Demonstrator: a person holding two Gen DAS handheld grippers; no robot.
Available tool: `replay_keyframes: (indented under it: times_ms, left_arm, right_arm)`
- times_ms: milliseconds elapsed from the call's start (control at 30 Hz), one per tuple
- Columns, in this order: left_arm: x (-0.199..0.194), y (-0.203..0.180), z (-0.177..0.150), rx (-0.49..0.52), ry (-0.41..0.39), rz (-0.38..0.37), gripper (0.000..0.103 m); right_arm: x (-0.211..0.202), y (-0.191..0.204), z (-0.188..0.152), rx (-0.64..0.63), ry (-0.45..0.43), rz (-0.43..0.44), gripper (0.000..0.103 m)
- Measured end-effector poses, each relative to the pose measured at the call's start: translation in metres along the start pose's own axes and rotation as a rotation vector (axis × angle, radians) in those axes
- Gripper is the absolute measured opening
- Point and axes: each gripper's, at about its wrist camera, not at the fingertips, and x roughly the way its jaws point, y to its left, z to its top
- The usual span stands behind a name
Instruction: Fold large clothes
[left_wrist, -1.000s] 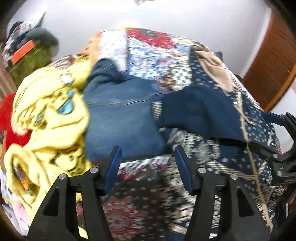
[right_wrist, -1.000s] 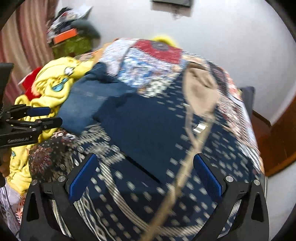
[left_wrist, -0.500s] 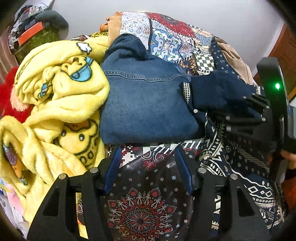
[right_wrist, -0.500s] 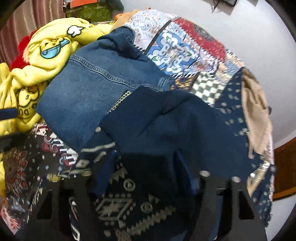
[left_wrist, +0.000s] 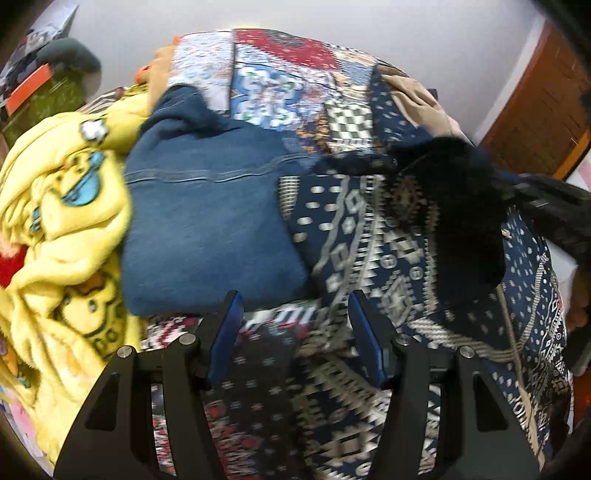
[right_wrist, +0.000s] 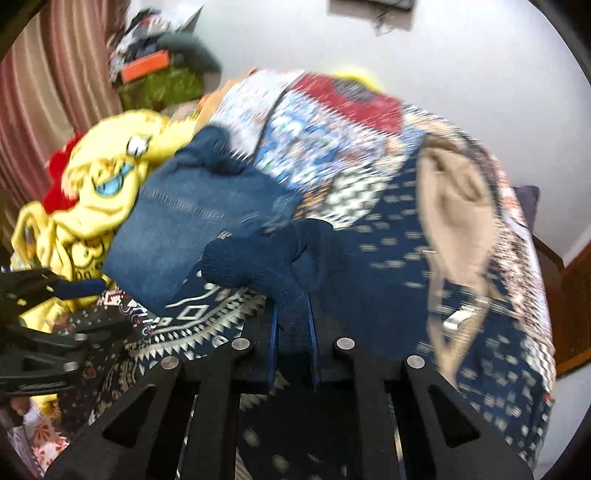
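Right wrist view: the navy garment (right_wrist: 266, 258) lies on the patterned bed (right_wrist: 332, 122) beside folded jeans (right_wrist: 177, 221); the right gripper (right_wrist: 291, 332) is clenched on its bunched edge, likely to carry a fold across. Left gripper (left_wrist: 295, 332) hovers released, gripping nothing, near the yellow blanket (left_wrist: 55, 221).

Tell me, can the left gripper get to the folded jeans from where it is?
Probably yes. The left gripper is open and holds nothing, and the folded jeans lie just ahead of its fingertips, slightly to their left, with only patterned bedspread between. The right gripper is busy off to the side, pinching the navy garment.
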Motion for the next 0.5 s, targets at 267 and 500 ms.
replay_keyframes:
  times_ms: [267, 500]
  left_arm:
    - [0.036, -0.023, -0.002, 0.022, 0.079, 0.088, 0.058]
    - [0.044, -0.019, -0.007, 0.009, 0.082, 0.156, 0.072]
  right_arm:
    - [-0.068, -0.089, -0.028, 0.202, -0.075, -0.061, 0.012]
    - [-0.075, -0.155, -0.082, 0.353, -0.034, -0.090, 0.012]
